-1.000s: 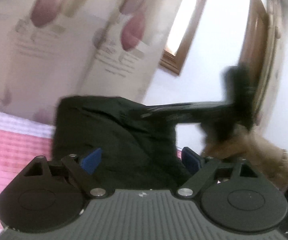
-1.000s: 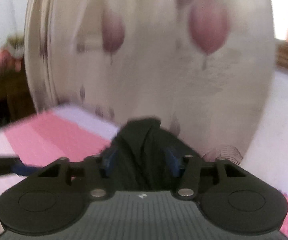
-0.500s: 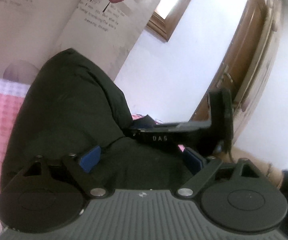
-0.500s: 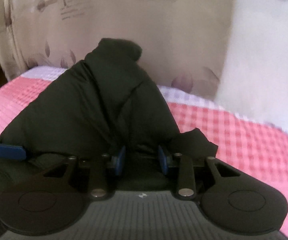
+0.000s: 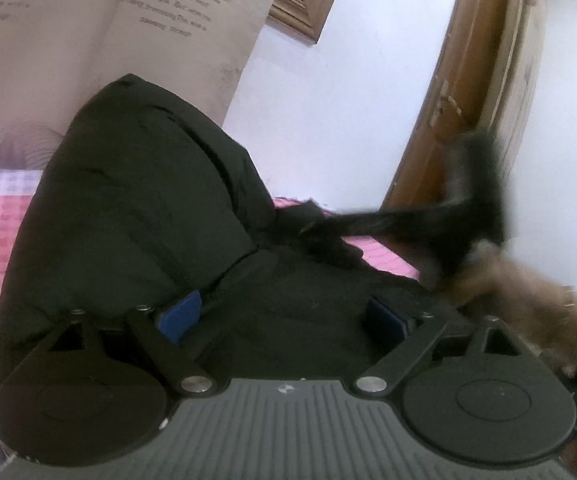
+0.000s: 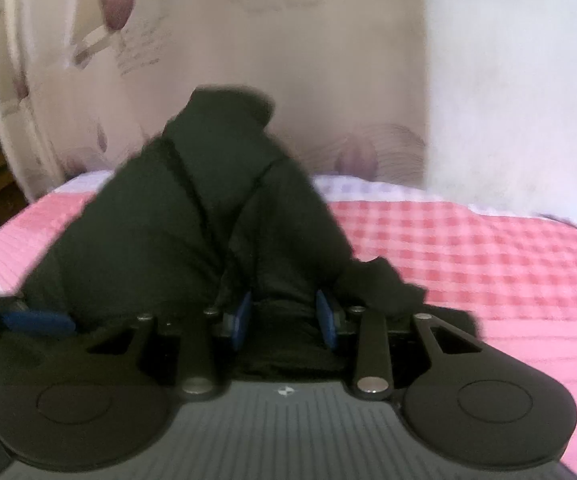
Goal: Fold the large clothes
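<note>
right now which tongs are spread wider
The left tongs: blue pads far apart over the black garment. The right tongs are narrower, jaws opening, with that garment bunched between them.

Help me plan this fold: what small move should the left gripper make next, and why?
Probably close the left gripper on the black jacket. Its jaws stand wide with fabric lying unpinched between them, while the right gripper, its jaws opening, has a bunch of fabric between them.
</note>
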Available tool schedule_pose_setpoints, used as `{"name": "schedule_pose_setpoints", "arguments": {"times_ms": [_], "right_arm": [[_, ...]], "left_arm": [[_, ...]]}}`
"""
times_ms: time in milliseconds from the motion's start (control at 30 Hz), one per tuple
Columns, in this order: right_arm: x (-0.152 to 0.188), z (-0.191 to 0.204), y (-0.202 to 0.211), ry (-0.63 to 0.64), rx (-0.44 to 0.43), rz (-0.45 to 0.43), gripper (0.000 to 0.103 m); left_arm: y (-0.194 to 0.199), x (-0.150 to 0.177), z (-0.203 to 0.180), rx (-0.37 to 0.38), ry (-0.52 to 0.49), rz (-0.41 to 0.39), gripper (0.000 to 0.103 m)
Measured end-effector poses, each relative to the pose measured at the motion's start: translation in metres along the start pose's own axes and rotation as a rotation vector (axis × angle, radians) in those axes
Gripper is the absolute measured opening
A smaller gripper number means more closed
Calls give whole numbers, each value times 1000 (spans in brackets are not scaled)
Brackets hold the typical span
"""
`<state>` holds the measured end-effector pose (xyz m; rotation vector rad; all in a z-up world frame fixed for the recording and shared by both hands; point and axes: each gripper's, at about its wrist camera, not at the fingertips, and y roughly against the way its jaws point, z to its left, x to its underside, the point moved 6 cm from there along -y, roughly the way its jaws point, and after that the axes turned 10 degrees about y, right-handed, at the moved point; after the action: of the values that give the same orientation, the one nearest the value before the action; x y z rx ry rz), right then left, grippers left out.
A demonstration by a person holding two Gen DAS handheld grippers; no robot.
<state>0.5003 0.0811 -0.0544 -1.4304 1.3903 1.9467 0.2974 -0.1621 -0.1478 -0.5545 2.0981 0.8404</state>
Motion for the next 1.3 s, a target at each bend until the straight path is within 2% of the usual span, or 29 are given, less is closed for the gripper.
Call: {"name": "schedule_pose_setpoints", "arguments": {"times_ms": [67, 133, 167, 233, 333, 433, 533, 633, 733, 767, 800, 867, 933, 967, 1067, 1133, 1300], "right_arm": [[-2, 3, 42, 18, 34, -66, 36], [-2, 28, 70, 54, 35, -117, 37], [13, 32, 90, 81, 37, -123, 37], [50, 39, 119, 146, 57, -91, 37], [100, 45, 126, 218, 129, -10, 34], [126, 18, 124, 23, 103, -4, 36], [142, 9, 107, -47, 100, -20, 37], [142, 3, 103, -31, 106, 7, 37], [153, -23, 119, -97, 56, 7, 39], [160, -39, 131, -160, 25, -9, 40], [160, -48, 138, -228, -2, -24, 41], [169, -76, 165, -402, -20, -86, 53], [171, -94, 187, -527, -23, -160, 98], [172, -102, 195, -571, -34, -177, 103], [173, -113, 201, -597, -50, -143, 103], [173, -116, 199, -589, -49, -106, 103], [192, -154, 213, -527, -77, -1, 103]], "left_arm": [[0, -2, 1, 8, 12, 2, 91], [-1, -2, 1, 7, 16, -4, 92], [0, -1, 0, 7, 11, -7, 92], [1, 1, 0, 8, 4, -14, 92], [4, 5, -1, 14, -6, -25, 93], [8, 11, -2, 16, -33, -27, 93], [8, 14, 0, 16, -54, -32, 93], [7, 20, 0, 8, -90, -39, 93], [7, 27, -4, -16, -159, -55, 93], [10, 27, -6, -18, -169, -62, 94], [13, 26, -8, -11, -167, -66, 95], [24, 22, -10, 22, -143, -76, 98], [41, 15, -10, 52, -95, -104, 99], [50, 11, -10, 65, -74, -124, 100], [79, -6, -4, 95, -3, -178, 103], [93, -16, 8, 92, 49, -187, 103], [106, -36, 62, -10, 184, -151, 103]]}}
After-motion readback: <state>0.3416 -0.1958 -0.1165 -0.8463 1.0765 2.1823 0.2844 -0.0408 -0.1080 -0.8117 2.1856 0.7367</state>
